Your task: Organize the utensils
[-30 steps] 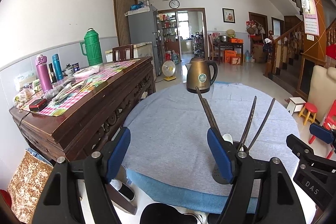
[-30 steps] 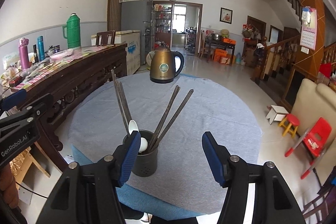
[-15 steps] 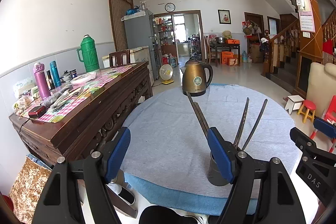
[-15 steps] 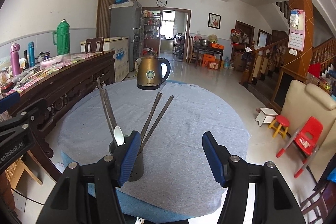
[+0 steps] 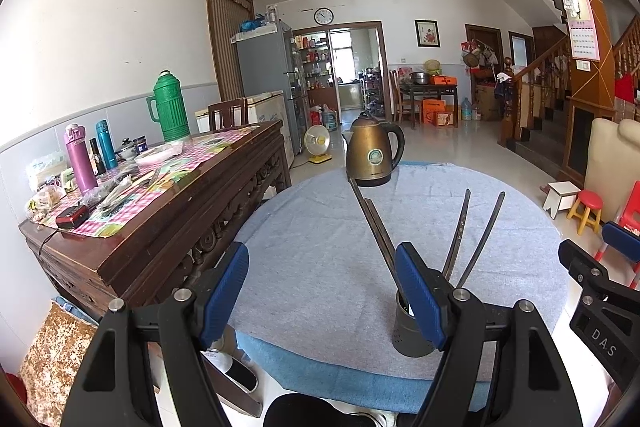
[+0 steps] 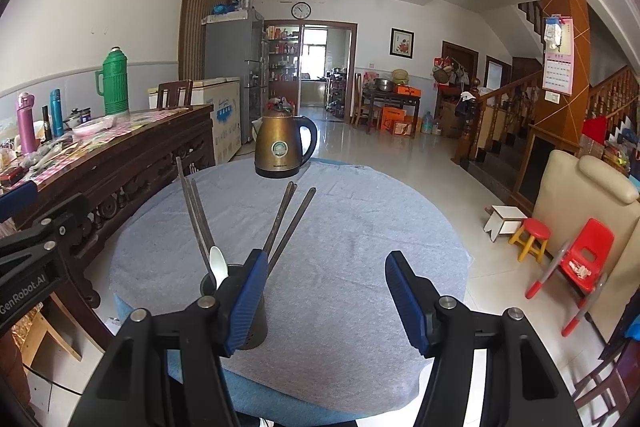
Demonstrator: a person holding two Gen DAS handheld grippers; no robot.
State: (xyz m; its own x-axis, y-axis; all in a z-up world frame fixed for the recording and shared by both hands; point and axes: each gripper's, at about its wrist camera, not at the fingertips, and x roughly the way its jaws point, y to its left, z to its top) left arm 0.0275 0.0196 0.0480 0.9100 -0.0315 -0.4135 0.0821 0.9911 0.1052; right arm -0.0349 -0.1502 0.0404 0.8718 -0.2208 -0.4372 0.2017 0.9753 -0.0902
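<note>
Table (image 6: 352, 227): round, covered w/ grey-blue cloth, soft nubby weave; near rim curves under both grippers, cloth edge overhangs it.
Holder (image 6: 254, 323): dark cylinder, small holes low in wall; set near front edge, left of centre in right view.
Chopsticks (image 6: 286, 223): four dark, thin sticks, fanned in two pairs out of holder, tips leaning toward far side.
Spoon (image 6: 219, 263): white, smooth, bowl up, seen in holder beside left pair (hidden in left view).
Kettle (image 5: 374, 155): bronze metal, black handle, upright at far edge, well apart from holder.
Left gripper (image 5: 322, 291): blue pads held apart, nothing between; right pad is seen in front of holder (image 5: 408, 331).
Right gripper (image 6: 322, 301): jaws apart, empty; left pad overlaps holder in view (contact can't be told).
Open room: bare cloth right of holder & toward kettle.
Sideboard (image 5: 168, 223): dark carved wood, close to table's left rim, narrow gap; top cluttered w/ flasks.
</note>
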